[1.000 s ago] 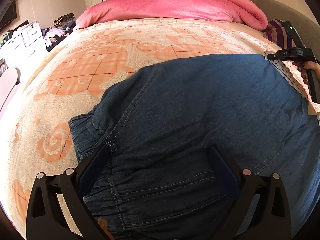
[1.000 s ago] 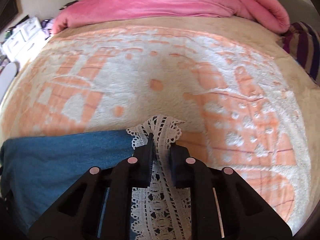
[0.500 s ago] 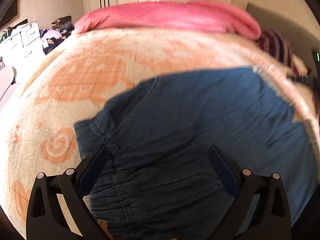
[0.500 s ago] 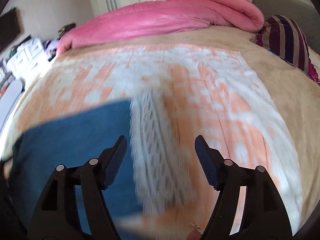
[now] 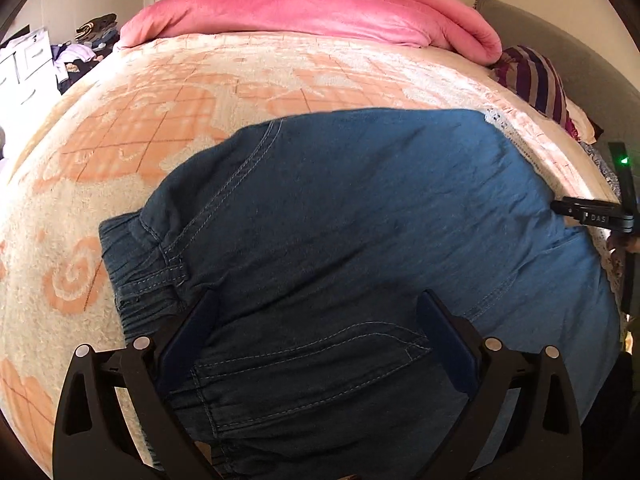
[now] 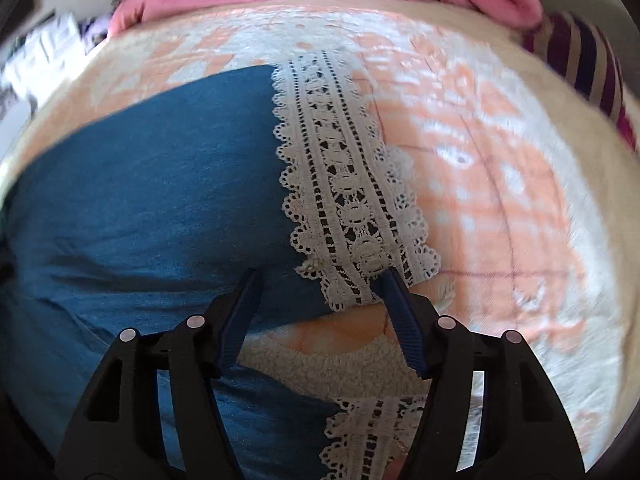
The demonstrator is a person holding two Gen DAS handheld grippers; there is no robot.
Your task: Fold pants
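Blue denim pants (image 5: 340, 220) lie across the orange-and-cream blanket (image 5: 160, 120), the elastic waistband (image 5: 136, 264) at the left. My left gripper (image 5: 316, 320) hangs open over the waist area, its fingers wide apart. The white lace hem (image 6: 344, 184) of one leg lies flat in the right wrist view, with a second lace hem (image 6: 372, 428) nearer the camera. My right gripper (image 6: 320, 292) stands at the near corner of the upper hem. Its jaws are closing, and the lace corner lies between the tips without being pressed. Seen from the left wrist, the right gripper (image 5: 592, 216) sits at the far right edge.
A pink duvet (image 5: 320, 12) is bunched at the head of the bed. A striped pillow (image 5: 536, 76) lies at the right by the grey headboard (image 5: 560, 40). White drawers (image 5: 28, 64) and a heap of clothes (image 5: 92, 36) stand beyond the left side.
My right gripper let go of the lace hem, opened, and slid along the hem to its near corner. The leg now lies flat. The left gripper stays open over the waist.
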